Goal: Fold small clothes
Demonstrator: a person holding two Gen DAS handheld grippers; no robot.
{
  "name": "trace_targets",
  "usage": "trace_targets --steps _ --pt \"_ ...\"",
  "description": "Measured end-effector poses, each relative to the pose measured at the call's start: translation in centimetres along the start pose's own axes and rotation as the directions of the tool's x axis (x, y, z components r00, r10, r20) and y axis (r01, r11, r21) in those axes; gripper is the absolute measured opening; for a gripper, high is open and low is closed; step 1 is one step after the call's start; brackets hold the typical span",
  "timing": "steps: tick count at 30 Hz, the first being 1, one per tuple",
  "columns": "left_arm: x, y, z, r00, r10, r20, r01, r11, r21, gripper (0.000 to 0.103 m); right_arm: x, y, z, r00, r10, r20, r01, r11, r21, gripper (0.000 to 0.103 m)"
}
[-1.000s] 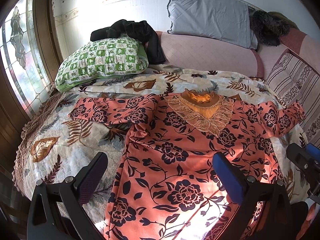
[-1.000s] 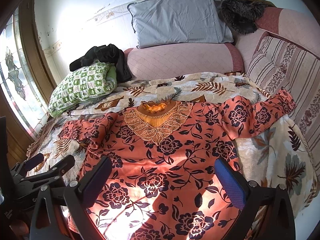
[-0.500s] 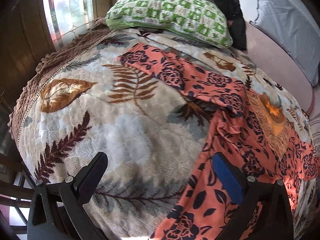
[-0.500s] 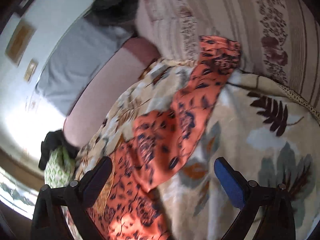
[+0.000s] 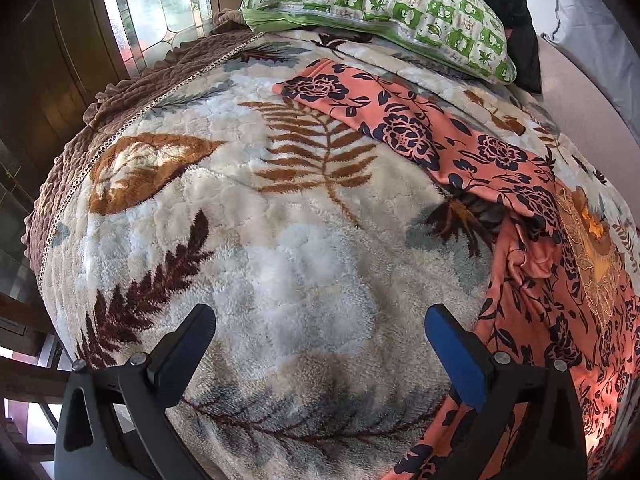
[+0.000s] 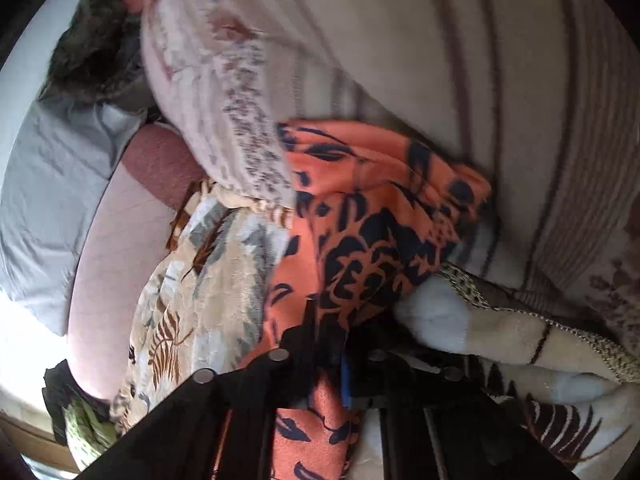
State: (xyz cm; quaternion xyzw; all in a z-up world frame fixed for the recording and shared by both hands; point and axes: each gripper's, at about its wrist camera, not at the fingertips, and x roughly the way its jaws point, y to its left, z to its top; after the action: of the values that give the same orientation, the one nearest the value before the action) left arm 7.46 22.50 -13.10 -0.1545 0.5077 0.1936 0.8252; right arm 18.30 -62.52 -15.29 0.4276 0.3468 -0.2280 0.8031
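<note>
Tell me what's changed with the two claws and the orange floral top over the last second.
Both claws swung apart from the top's middle toward its sleeves. The right claw has just closed its jaws, from wide open, on the sleeve by the striped cushion. The left claw moved out over the leaf blanket, jaws open and empty, short of the other sleeve. The top lies spread as before.

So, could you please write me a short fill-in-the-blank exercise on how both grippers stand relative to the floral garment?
1. The right gripper is shut on the garment's ____.
2. The left gripper is ____, with only the leaf-print blanket between its fingers.
3. The orange floral garment lies on the blanket below a green and white ____.

Missing words: sleeve; open; pillow
</note>
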Motion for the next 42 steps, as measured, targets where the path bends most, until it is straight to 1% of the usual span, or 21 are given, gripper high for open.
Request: trace_targets --steps 3,5,9,11,12,13,14,15,17,18,19,20,22,25,27,29,30,32,33,39,42 --pt "0.0 0.8 -0.1 1.0 -0.022 0.019 0.022 1.0 -0.015 0.103 -5.2 7.7 -1.7 0.99 0.112 0.081 -0.094 0.975 -0.202 0.007" --pt "-0.2 1.6 -0.4 0.999 -0.038 0.035 0.039 0.999 -0.027 0.103 -8.9 14.2 -4.9 0.973 0.212 0.093 -0.168 0.923 -0.347 0.007" --pt "-1.5 3.1 -1.1 0.996 -0.049 0.075 0.051 0.998 -0.022 0.103 -13.9 26.4 -16.4 0.92 0.391 -0.016 -0.329 0.751 -0.572 0.007" --pt "-2.4 4.1 -1.4 0.994 -0.051 0.098 0.053 0.998 -0.024 0.103 -14.0 30.3 -23.4 0.897 0.429 -0.104 -0.396 0.678 -0.619 0.009" --pt "-2.7 4.6 -1.4 0.993 -0.057 0.105 0.06 0.998 -0.026 0.103 -13.3 31.4 -27.1 0.895 0.419 -0.152 -0.416 0.661 -0.624 0.01" --pt "-2.8 5.0 -1.5 0.992 -0.063 0.106 0.066 0.997 -0.026 0.103 -11.7 32.5 -31.0 0.897 0.386 -0.217 -0.43 0.642 -0.635 0.026" --pt "-2.9 5.3 -1.6 0.992 -0.07 0.104 0.072 0.997 -0.024 0.103 -9.7 33.1 -34.8 0.886 0.352 -0.302 -0.462 0.611 -0.643 0.071" --pt "-3.0 5.6 -1.6 0.992 -0.073 0.103 0.076 0.997 -0.022 0.103 -7.4 33.1 -38.2 0.879 0.311 -0.362 -0.477 0.59 -0.652 0.093" --pt "-3.4 5.8 -1.7 0.991 -0.08 0.107 0.082 0.996 -0.016 0.103 -3.7 31.7 -43.2 0.888 0.206 -0.41 -0.445 0.606 -0.659 0.099" --pt "-3.6 5.7 -1.8 0.99 -0.085 0.114 0.086 0.996 -0.006 0.103 -2.2 30.8 -44.3 0.866 0.172 -0.47 -0.466 0.619 -0.632 0.099" --pt "-3.7 5.5 -1.8 0.988 -0.088 0.123 0.088 0.996 0.006 0.103 -1.9 29.4 -44.5 0.844 0.168 -0.51 -0.488 0.635 -0.598 0.099" --pt "-3.6 5.1 -1.6 0.987 -0.093 0.128 0.091 0.996 0.018 0.103 -2.0 28.6 -44.2 0.838 0.181 -0.514 -0.496 0.646 -0.581 0.099" --pt "-3.3 3.9 -1.2 0.985 -0.124 0.119 0.12 0.992 0.033 0.103 -3.1 27.3 -42.0 0.856 0.219 -0.468 -0.479 0.675 -0.561 0.099" --pt "-2.4 1.8 0.1 0.969 -0.232 0.087 0.23 0.973 0.025 0.103 -3.9 26.0 -36.2 0.856 0.303 -0.419 -0.487 0.745 -0.456 0.099" --pt "-1.1 1.1 1.8 0.944 -0.321 0.069 0.324 0.945 -0.032 0.103 -2.4 24.5 -33.7 0.847 0.315 -0.429 -0.486 0.785 -0.384 0.1" --pt "0.6 1.0 4.2 0.916 -0.397 0.059 0.401 0.91 -0.106 0.103 1.0 22.6 -32.5 0.871 0.183 -0.456 -0.375 0.847 -0.377 0.101" --pt "1.6 1.2 5.6 0.897 -0.439 0.054 0.442 0.884 -0.153 0.103 2.9 21.5 -32.6 0.86 0.135 -0.492 -0.34 0.871 -0.355 0.101" --pt "3.7 1.7 8.1 0.865 -0.499 0.056 0.496 0.831 -0.25 0.103 2.5 20.2 -32.5 0.851 0.229 -0.473 -0.416 0.843 -0.341 0.101" --pt "4.8 2.1 9.4 0.857 -0.51 0.069 0.507 0.814 -0.285 0.103 2.3 20.4 -32.7 0.852 0.223 -0.473 -0.419 0.833 -0.361 0.101" --pt "9.7 3.9 15.1 0.882 -0.457 0.114 0.461 0.79 -0.404 0.102 2.4 21.0 -33.4 0.859 0.199 -0.471 -0.413 0.813 -0.409 0.102" --pt "11.5 4.8 16.7 0.894 -0.431 0.124 0.438 0.777 -0.453 0.095 2.3 20.6 -33.4 0.86 0.207 -0.467 -0.417 0.812 -0.408 0.102"
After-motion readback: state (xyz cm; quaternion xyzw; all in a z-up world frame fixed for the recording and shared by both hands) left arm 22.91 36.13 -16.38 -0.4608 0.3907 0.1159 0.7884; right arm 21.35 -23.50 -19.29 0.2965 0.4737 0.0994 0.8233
